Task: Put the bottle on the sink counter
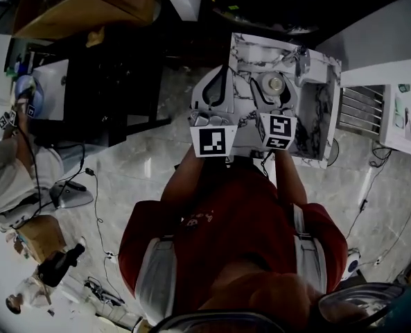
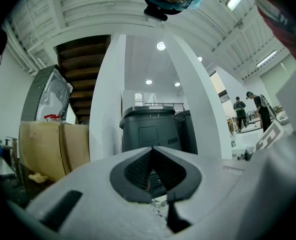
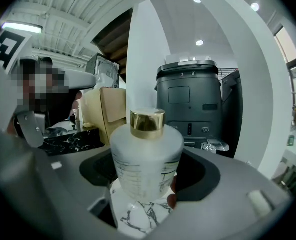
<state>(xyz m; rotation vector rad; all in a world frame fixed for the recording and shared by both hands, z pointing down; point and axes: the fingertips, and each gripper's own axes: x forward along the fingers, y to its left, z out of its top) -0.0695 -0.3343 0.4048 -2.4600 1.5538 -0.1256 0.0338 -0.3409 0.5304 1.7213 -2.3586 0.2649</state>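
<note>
A frosted bottle (image 3: 147, 159) with a gold cap (image 3: 147, 122) stands upright on the white marble sink counter (image 3: 138, 216). It sits between the jaws of my right gripper (image 3: 144, 184), whose dark pads lie against its two sides. From the head view the bottle's cap (image 1: 275, 84) shows as a round disc over the counter (image 1: 250, 54), with the right gripper (image 1: 275, 89) around it. My left gripper (image 1: 221, 71) hovers at the counter's left edge. Its jaws (image 2: 151, 150) meet at the tips with nothing between them.
A chrome tap (image 1: 303, 57) stands at the counter's back right. Dark grey bins (image 2: 150, 129) and cardboard boxes (image 2: 53, 149) stand beyond a white pillar (image 2: 108, 99). Another person (image 1: 11, 179) is at the left, with cables (image 1: 94, 207) on the marble floor.
</note>
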